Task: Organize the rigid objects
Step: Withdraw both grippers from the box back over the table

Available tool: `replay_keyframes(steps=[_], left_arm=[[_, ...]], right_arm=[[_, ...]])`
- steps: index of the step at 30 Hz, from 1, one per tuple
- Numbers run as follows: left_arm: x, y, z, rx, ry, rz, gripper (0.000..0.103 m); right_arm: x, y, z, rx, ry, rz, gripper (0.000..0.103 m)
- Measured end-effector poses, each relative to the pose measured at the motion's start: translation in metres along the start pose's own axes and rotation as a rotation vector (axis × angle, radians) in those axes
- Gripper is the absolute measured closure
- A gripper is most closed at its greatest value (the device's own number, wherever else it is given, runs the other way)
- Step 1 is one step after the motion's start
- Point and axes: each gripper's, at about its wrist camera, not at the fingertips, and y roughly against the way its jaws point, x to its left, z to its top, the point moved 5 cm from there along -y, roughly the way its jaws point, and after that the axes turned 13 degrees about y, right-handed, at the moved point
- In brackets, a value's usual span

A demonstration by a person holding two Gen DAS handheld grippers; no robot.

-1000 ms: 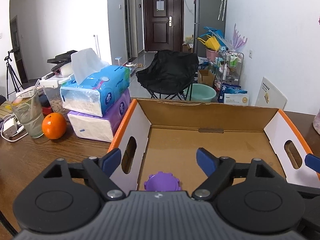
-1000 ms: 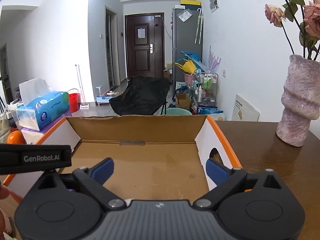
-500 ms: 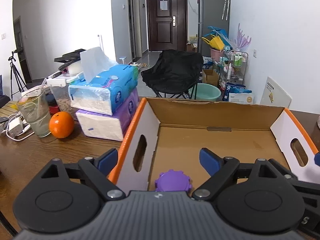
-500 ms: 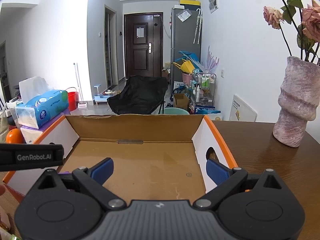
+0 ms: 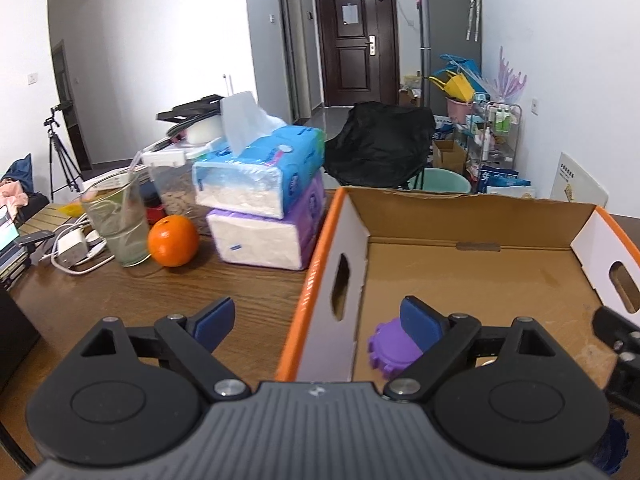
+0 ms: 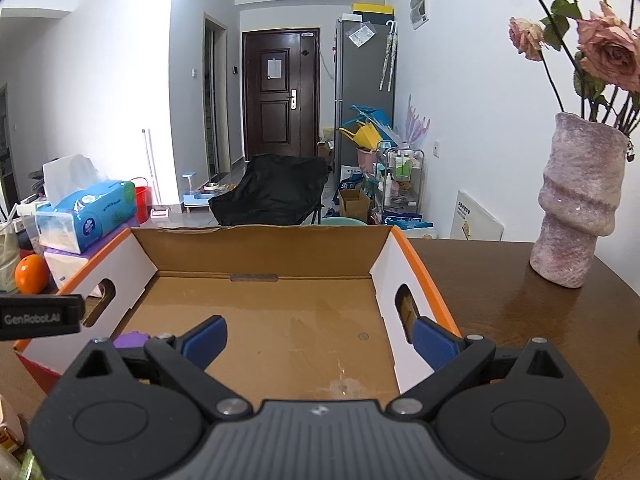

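Note:
A cardboard box [image 5: 345,236] with orange rims and white end walls lies open on the wooden table. On its floor, in the near left corner, sits a purple toothed gear [image 5: 389,347], partly hidden behind my left gripper's right finger. My left gripper [image 5: 316,318] stands open and empty, straddling the box's left wall. In the right wrist view the gear [image 6: 130,339] peeks out beside the left finger. My right gripper [image 6: 319,338] is open and empty over the box [image 6: 260,248] floor, its right finger near the right wall. A dark blue toothed piece [image 5: 608,448] shows at the bottom right, mostly hidden.
Left of the box stand two stacked tissue packs [image 5: 260,200], an orange [image 5: 173,241], a glass with a straw [image 5: 120,224] and a charger with cables [image 5: 72,246]. A pink vase of roses [image 6: 576,204] stands on the table right of the box.
My left gripper has shifted left: both fingers were over the box floor, now they straddle the left wall, and its jaws stand slightly wider. The right gripper has stayed put.

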Motion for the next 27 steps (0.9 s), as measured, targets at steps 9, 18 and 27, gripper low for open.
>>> replay_keyframes(steps=[9,18,27], left_arm=[[0.033,0.019,-0.008,-0.019,0.011,0.009,0.011],[0.057,0.062,-0.018,-0.064,0.021,-0.057,0.010],[0.073,0.122,-0.037,-0.097,0.033,-0.109,0.004]], right_arm=[[0.001,0.026,-0.012,-0.001,-0.006,-0.003,0.004],[0.004,0.069,-0.026,-0.021,-0.020,-0.006,0.004],[0.007,0.124,-0.045,-0.049,-0.017,-0.009,0.000]])
